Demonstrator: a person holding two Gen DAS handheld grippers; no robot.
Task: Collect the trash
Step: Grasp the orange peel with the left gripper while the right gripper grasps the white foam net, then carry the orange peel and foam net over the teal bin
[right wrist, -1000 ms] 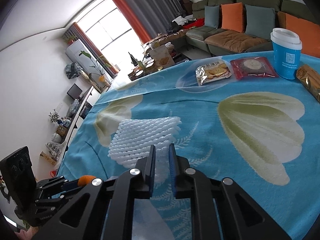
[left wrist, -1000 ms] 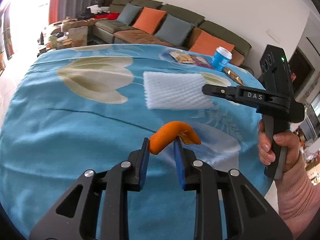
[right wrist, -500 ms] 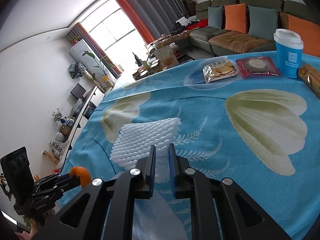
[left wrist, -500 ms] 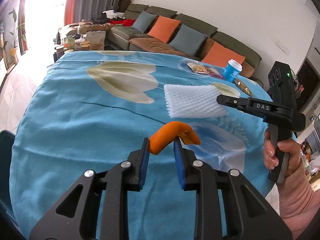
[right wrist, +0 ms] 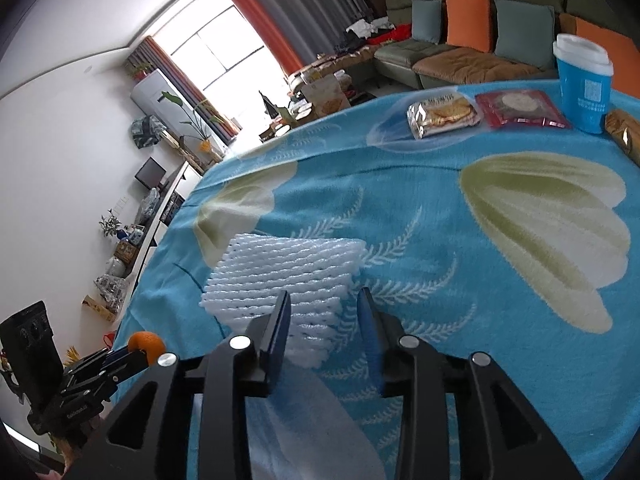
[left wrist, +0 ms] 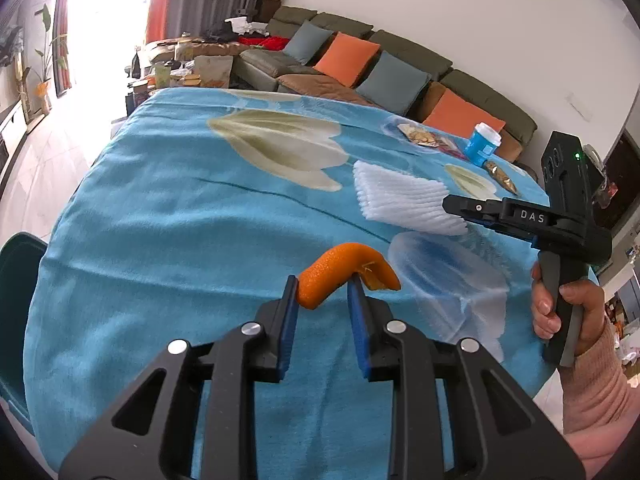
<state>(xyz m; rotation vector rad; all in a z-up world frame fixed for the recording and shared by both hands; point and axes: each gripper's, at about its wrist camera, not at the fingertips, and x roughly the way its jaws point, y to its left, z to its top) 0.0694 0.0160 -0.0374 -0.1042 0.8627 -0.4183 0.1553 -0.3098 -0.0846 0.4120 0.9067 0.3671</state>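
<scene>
From my left wrist view, my left gripper (left wrist: 322, 292) is clamped on a curl of orange peel (left wrist: 346, 270), its 2 blue pads pressing the peel's near end while the rest arches up and to the right above the blue flowered tablecloth (left wrist: 168, 216). Farther right lies a white foam net (left wrist: 404, 198), and my right hand (left wrist: 560, 308) holds the right gripper (left wrist: 452, 204) over the net's near right corner. A dark green bin (left wrist: 16, 280) shows at the left edge.

From my right wrist view, my right gripper (right wrist: 324, 320) is opening, nothing pinched; the foam net (right wrist: 284, 276) lies just beyond and partly between the fingers. Far right stand 1 blue cup (right wrist: 584, 84) and 3 snack packets (right wrist: 442, 114).
</scene>
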